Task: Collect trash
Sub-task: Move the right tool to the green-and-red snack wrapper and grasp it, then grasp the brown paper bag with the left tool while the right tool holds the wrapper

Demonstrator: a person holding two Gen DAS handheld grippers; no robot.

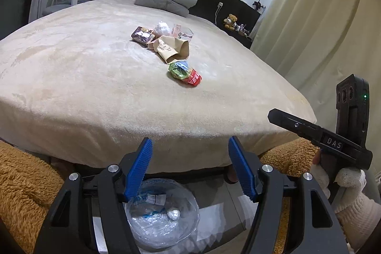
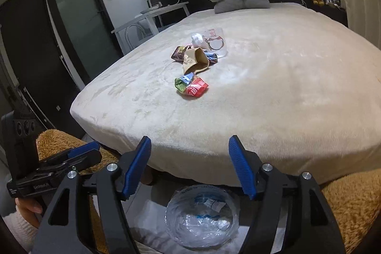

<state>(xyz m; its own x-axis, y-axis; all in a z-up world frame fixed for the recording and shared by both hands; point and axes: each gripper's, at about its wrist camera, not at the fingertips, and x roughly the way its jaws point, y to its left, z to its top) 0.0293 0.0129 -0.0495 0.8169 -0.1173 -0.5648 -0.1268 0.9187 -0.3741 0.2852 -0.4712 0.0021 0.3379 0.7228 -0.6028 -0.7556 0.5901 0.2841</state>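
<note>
Both the left claw (image 1: 190, 146) and right claw (image 2: 190, 145) gape empty above the plastic-lined bin (image 1: 164, 213), wrappers (image 1: 184, 73) on the bed (image 1: 95, 87)

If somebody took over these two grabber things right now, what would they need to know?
Left gripper: open, empty, held short of the bed.
Right gripper: open, empty, beside it.
Trash on the bed: red and green wrappers, brown paper bag, dark snack packet, crumpled clear plastic.
Lined bin below the bed's edge holds some plastic.
Left: carry every piece to the bin.
</note>
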